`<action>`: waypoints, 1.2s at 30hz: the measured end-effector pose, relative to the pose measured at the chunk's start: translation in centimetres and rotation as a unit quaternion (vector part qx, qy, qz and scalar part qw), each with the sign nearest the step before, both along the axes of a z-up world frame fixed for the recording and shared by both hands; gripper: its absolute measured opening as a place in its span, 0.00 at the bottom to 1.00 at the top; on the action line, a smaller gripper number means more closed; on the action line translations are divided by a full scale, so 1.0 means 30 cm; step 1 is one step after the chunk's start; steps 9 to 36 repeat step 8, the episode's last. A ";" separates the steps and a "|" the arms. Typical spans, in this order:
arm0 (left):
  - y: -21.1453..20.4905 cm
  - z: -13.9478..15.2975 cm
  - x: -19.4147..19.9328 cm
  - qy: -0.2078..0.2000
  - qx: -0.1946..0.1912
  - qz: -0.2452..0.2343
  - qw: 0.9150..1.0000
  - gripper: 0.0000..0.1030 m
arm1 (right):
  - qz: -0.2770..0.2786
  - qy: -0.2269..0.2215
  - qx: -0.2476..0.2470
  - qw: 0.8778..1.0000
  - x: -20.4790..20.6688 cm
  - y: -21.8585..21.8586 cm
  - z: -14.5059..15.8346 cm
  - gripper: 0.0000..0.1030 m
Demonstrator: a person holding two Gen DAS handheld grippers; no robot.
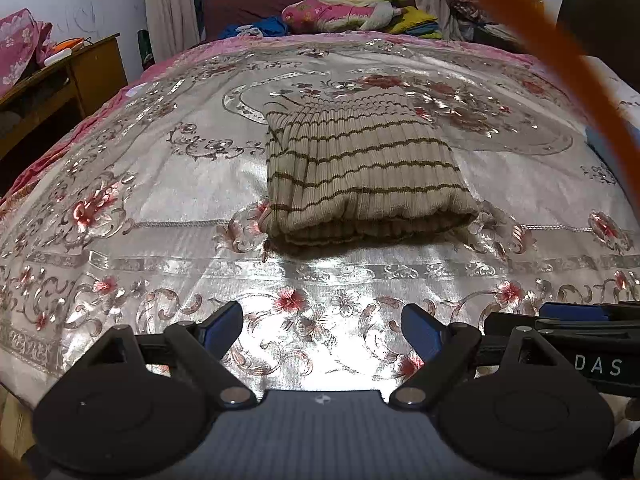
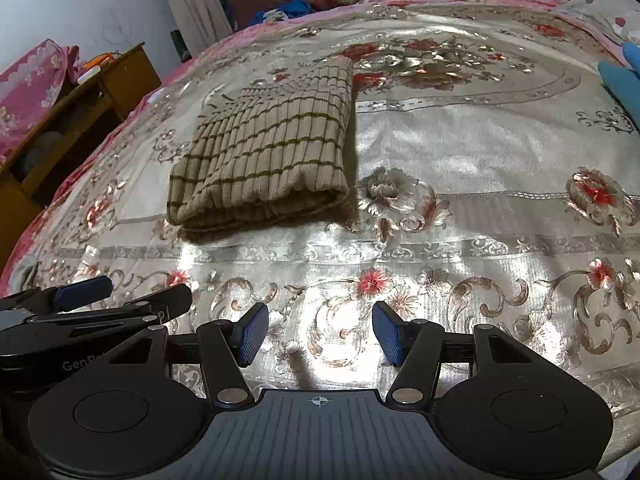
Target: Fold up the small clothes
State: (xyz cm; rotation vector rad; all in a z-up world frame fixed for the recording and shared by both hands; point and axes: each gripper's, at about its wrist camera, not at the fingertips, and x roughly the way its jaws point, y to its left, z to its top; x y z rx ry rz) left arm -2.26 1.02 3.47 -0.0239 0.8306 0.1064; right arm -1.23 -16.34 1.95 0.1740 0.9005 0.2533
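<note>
Nearest to us, the left gripper (image 1: 322, 326) has its fingers (image 1: 224, 326) spread wide with nothing between them, and the right gripper (image 2: 318, 334) beside it has its fingers (image 2: 254, 334) parted too, somewhat less, over bare bedspread (image 2: 460, 152). Both hang near the front edge of the bed, well short of the garment. The satin cover under them looks slick and shiny, so we expect cloth to slide on it easily when tugged. Further in, near the middle of the bed, lies the striped knit garment (image 1: 360, 172), already doubled into a thick rectangular bundle with its rounded fold edge (image 1: 380, 226) facing us. We judge it light, soft and stretchy; the ribbed knit will sag and bunch when lifted by one point, and the layers may slip apart. It should be taken at the two near corners, pinching all layers together, one gripper at each. From the right wrist view the far end (image 2: 340, 68) seems thinner, though the lens bends things there and we cannot be sure. Beyond it sit a heap of pillows (image 1: 344, 10) and a wooden cabinet (image 1: 72, 76) at left.
</note>
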 end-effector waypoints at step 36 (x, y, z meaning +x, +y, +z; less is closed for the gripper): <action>0.006 0.000 0.003 0.004 -0.007 0.001 1.000 0.88 | 0.000 0.001 0.000 1.000 0.002 0.002 -0.002 0.56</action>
